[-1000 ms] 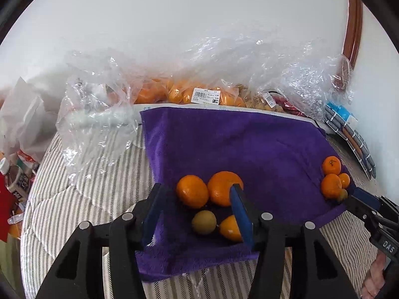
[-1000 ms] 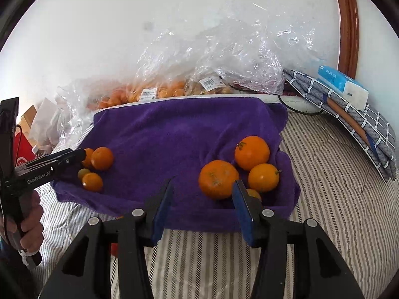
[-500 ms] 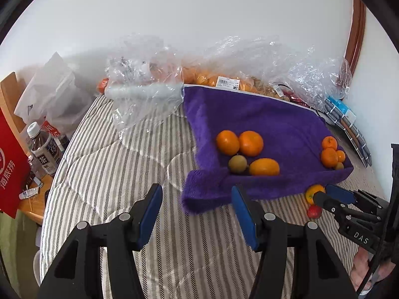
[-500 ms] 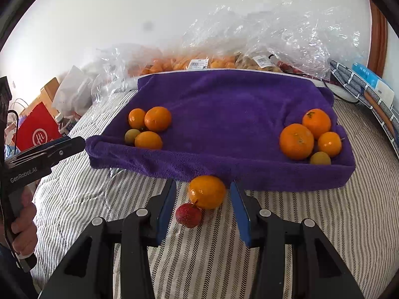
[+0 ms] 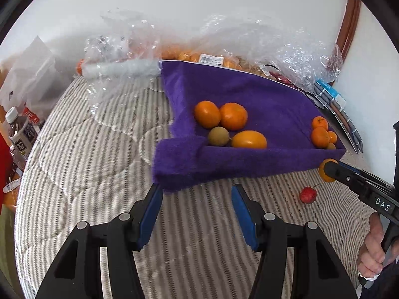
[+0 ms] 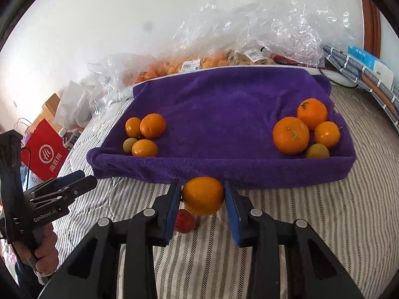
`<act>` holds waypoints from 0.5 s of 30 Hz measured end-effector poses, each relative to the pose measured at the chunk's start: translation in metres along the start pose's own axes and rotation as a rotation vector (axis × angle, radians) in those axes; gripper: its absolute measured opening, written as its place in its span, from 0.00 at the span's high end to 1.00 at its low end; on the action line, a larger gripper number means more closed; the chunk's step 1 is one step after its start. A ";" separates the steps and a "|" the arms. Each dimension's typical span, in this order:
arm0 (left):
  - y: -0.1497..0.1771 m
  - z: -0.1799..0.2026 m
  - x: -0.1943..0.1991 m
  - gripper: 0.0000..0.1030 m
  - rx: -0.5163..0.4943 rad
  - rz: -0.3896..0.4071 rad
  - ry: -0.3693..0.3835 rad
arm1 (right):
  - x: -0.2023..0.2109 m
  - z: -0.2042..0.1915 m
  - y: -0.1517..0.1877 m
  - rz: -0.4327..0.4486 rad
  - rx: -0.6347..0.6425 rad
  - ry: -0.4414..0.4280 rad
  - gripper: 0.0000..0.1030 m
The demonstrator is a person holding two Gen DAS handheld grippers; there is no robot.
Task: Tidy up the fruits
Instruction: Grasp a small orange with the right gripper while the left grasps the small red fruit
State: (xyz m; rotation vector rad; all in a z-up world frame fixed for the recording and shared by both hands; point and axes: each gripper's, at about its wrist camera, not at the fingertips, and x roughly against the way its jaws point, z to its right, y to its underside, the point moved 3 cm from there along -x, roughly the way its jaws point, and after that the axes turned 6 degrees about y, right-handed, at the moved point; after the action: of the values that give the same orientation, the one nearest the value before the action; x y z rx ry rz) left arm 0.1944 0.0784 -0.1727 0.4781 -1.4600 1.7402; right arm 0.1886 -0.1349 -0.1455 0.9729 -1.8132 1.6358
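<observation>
While its blue-padded jaws are closing, the right gripper has a round orange citrus fruit between them, the pads right at its sides; whether they already press on it I cannot tell. That fruit sits on the striped grey-and-white bed cover, just in front of the folded edge of the purple terry towel. A small red fruit lies touching or just beside it, partly behind the left pad.

On the towel, four fruits cluster near the left front corner: three orange ones and a small greenish one. Four more sit at the right corner, again three orange and one greenish-yellow.

The left gripper hovers over the bed cover, near the towel's front corner, its jaws moderately apart with nothing between them.

Crumpled clear plastic bags holding more orange fruit lie behind the towel against the white wall.
</observation>
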 end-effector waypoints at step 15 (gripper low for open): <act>0.012 0.116 -0.037 0.55 -0.144 -0.072 0.207 | 0.050 0.087 0.027 0.029 -0.027 0.104 0.66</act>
State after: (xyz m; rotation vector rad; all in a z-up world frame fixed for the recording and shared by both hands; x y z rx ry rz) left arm 0.1846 -0.0438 -0.1760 0.2630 -1.3906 1.5654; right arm 0.1444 -0.2284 -0.1363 0.8378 -1.7822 1.6442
